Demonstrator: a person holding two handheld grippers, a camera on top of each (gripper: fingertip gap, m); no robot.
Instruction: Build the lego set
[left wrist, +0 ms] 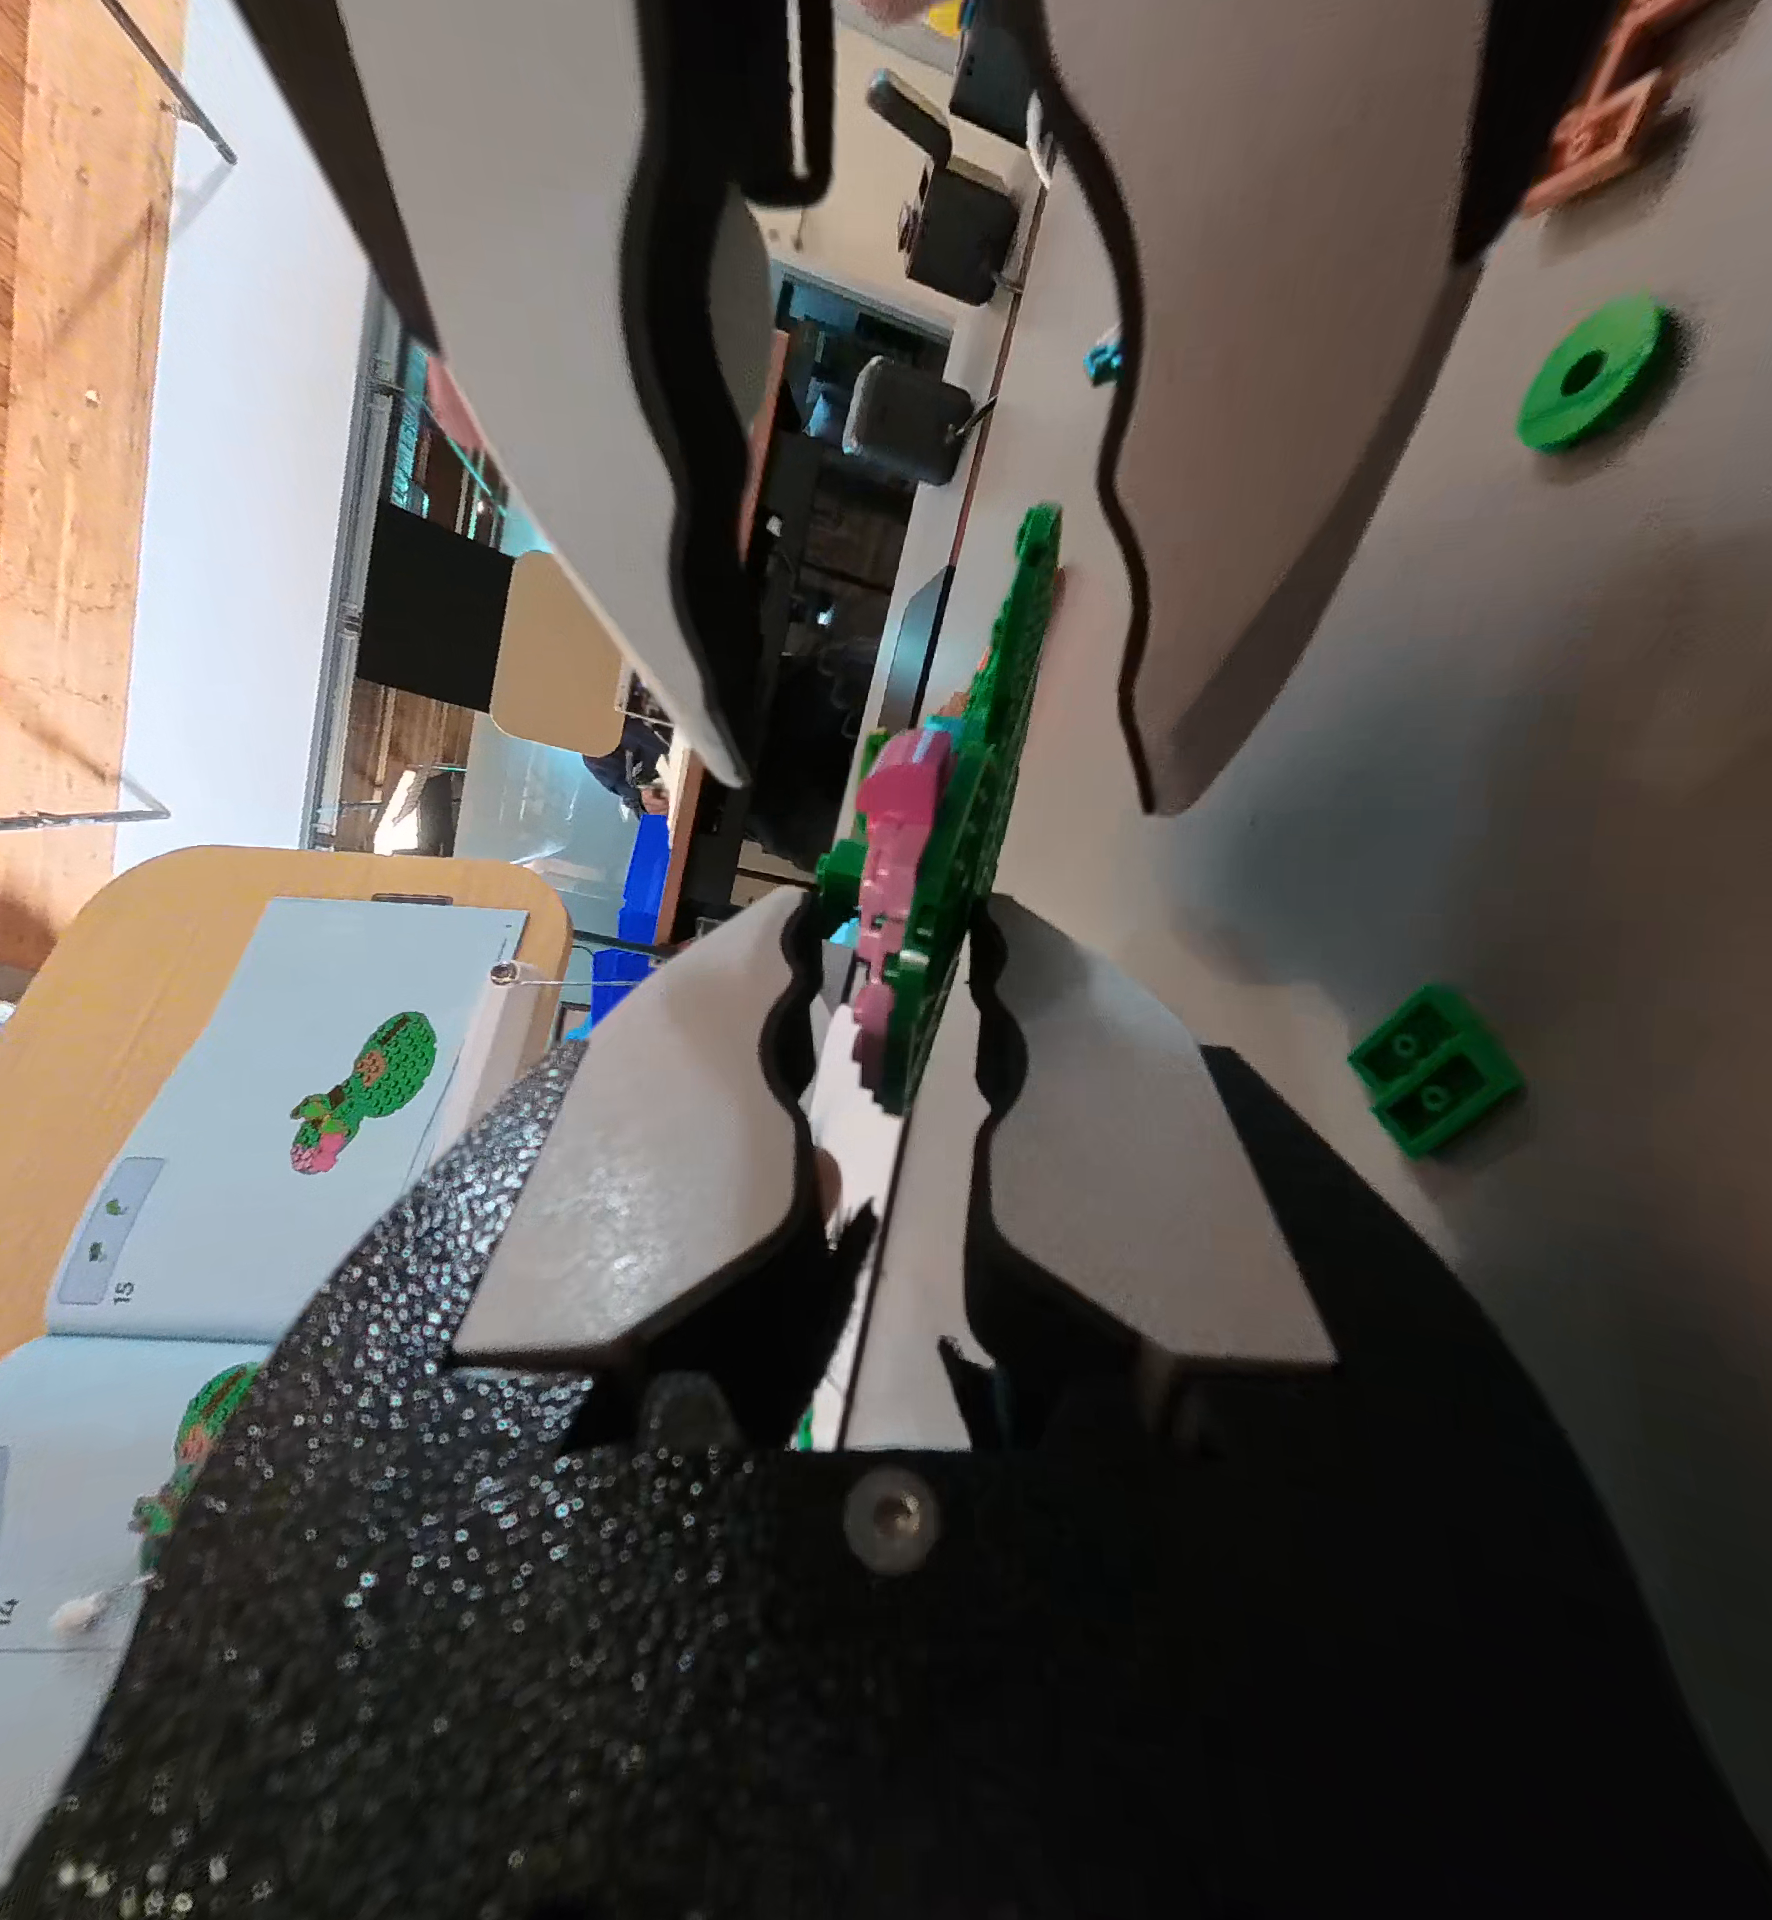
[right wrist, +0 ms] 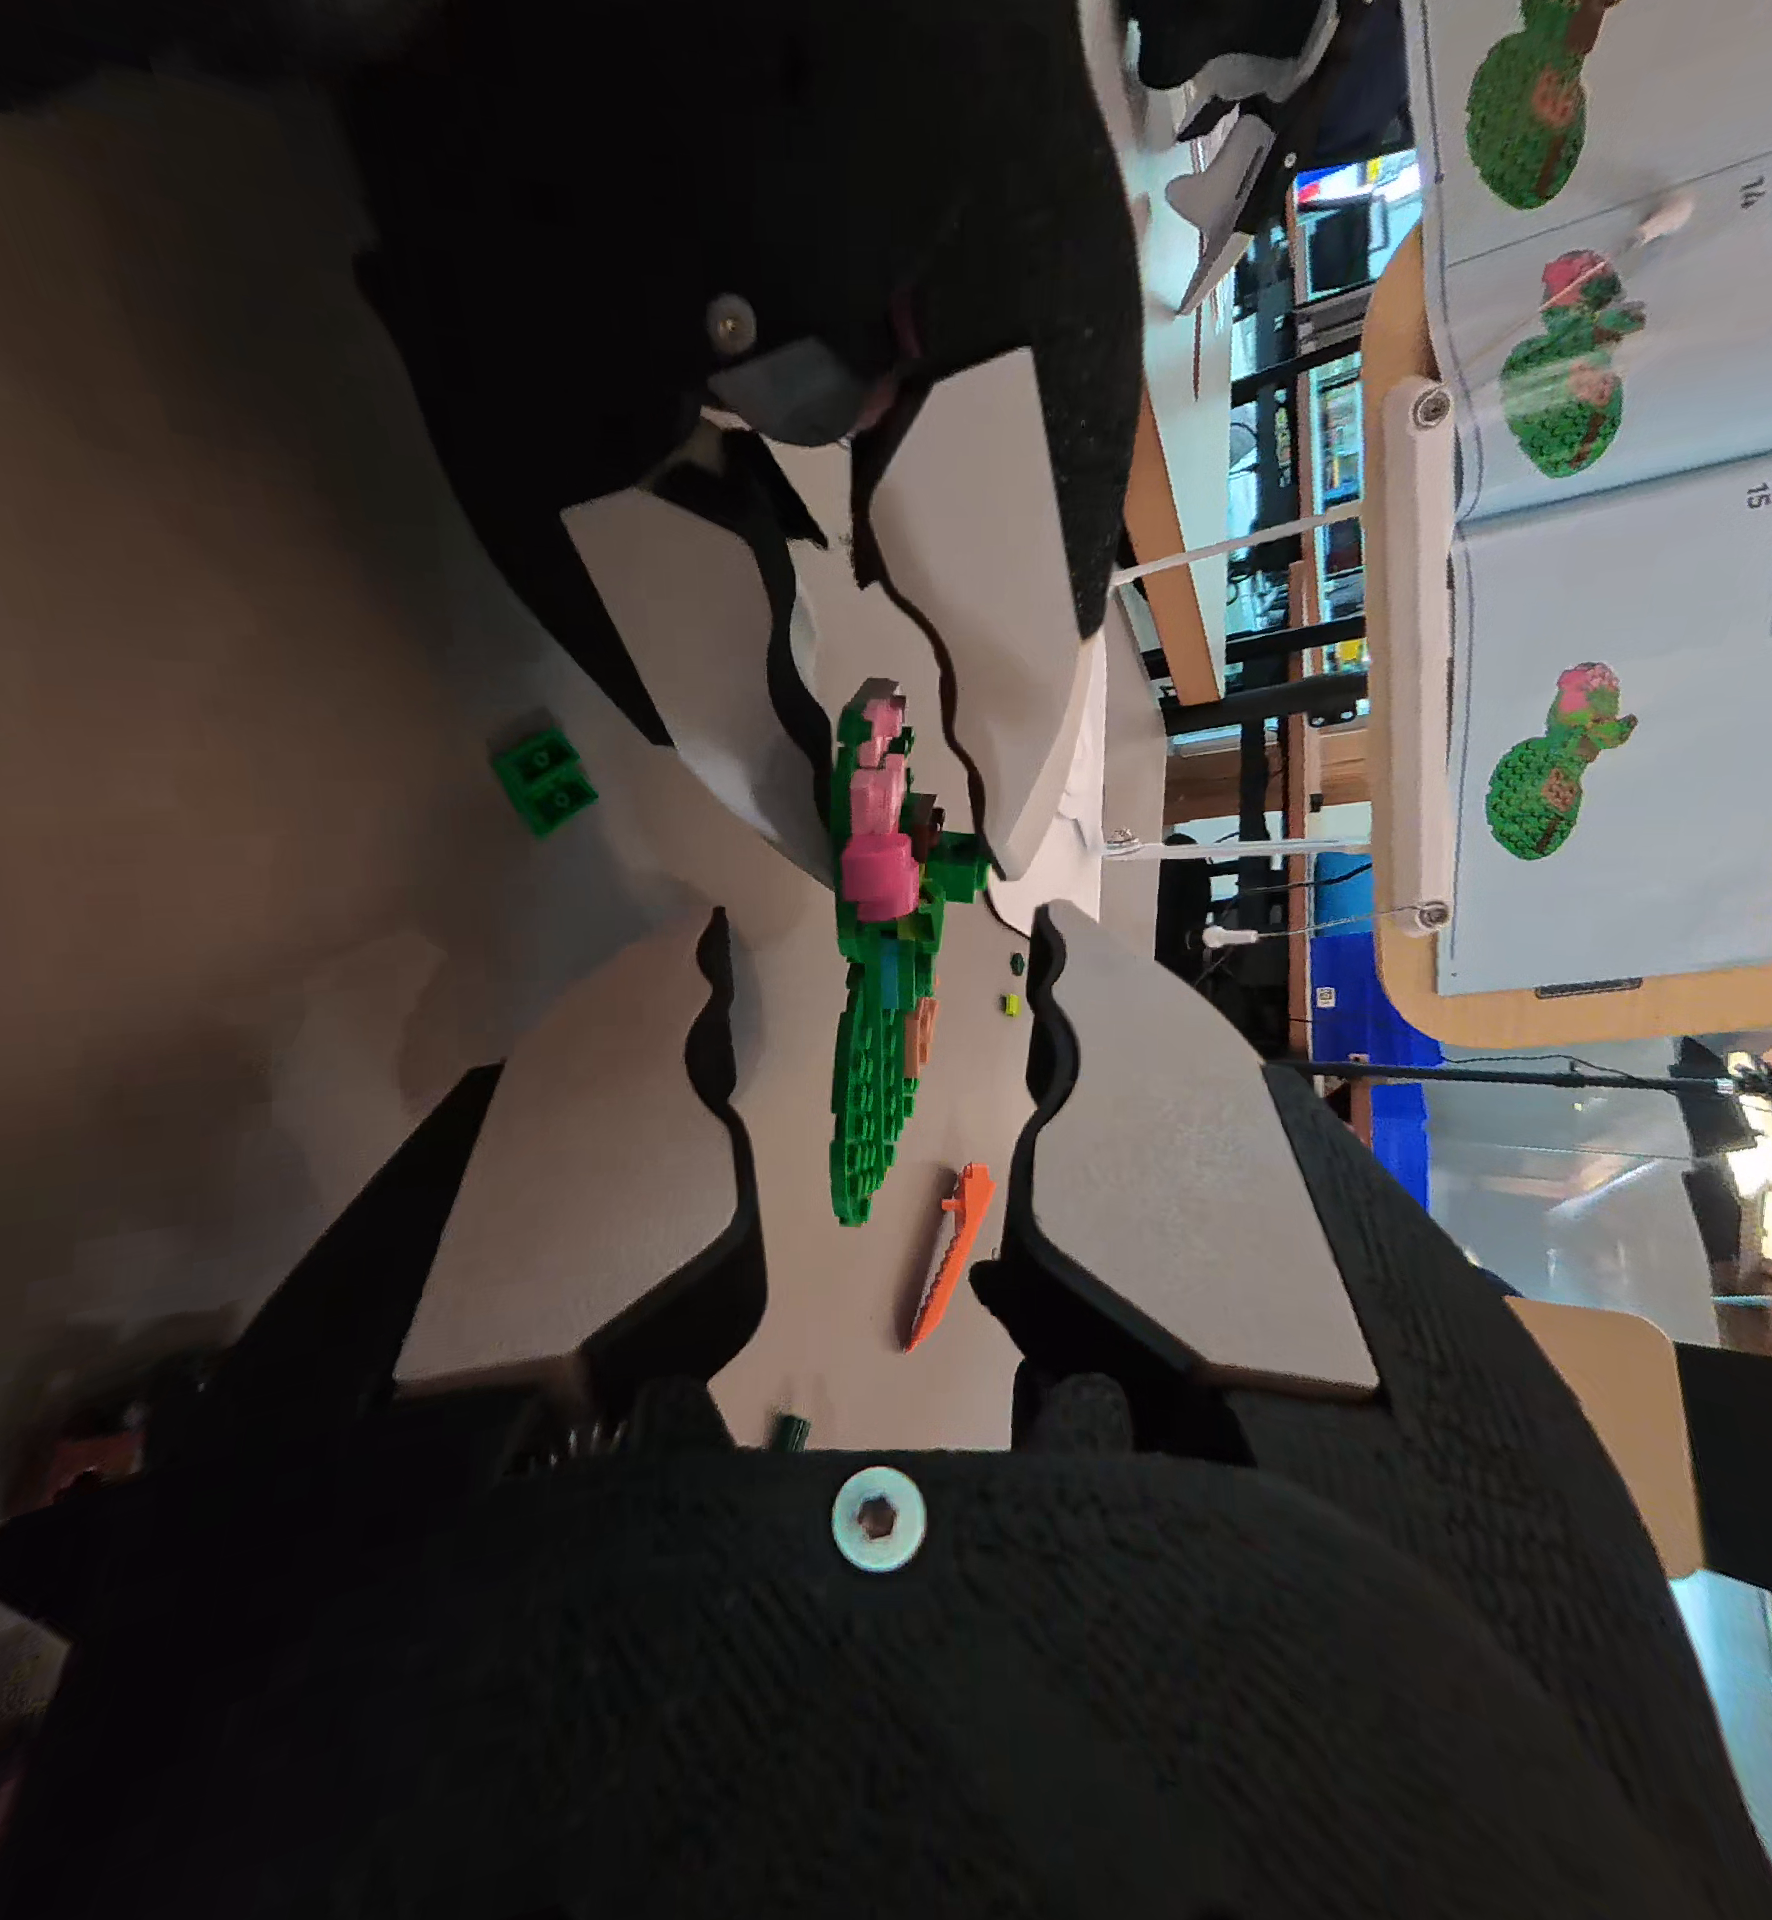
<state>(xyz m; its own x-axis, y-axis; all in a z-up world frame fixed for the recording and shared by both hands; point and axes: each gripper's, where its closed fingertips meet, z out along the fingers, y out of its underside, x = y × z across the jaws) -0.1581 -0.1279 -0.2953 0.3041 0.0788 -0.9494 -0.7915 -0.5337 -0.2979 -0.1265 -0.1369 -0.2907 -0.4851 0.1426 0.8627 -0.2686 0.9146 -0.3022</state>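
Lego model [right wrist: 877, 997] lies flat on the desk [right wrist: 238, 727]: a thin green plate with pink bricks stacked at one end. The left hand-held gripper [left wrist: 887, 935] pinches that pink end, fingers narrowed onto it. The right hand-held gripper [right wrist: 877, 935] hovers over the model with its fingers wide apart and nothing between them. I judge it light and stiff, but brittle at the studded joints (the pink stack may pop off), so hold the plate's edges. Loose green brick [left wrist: 1435, 1070] waits nearby.
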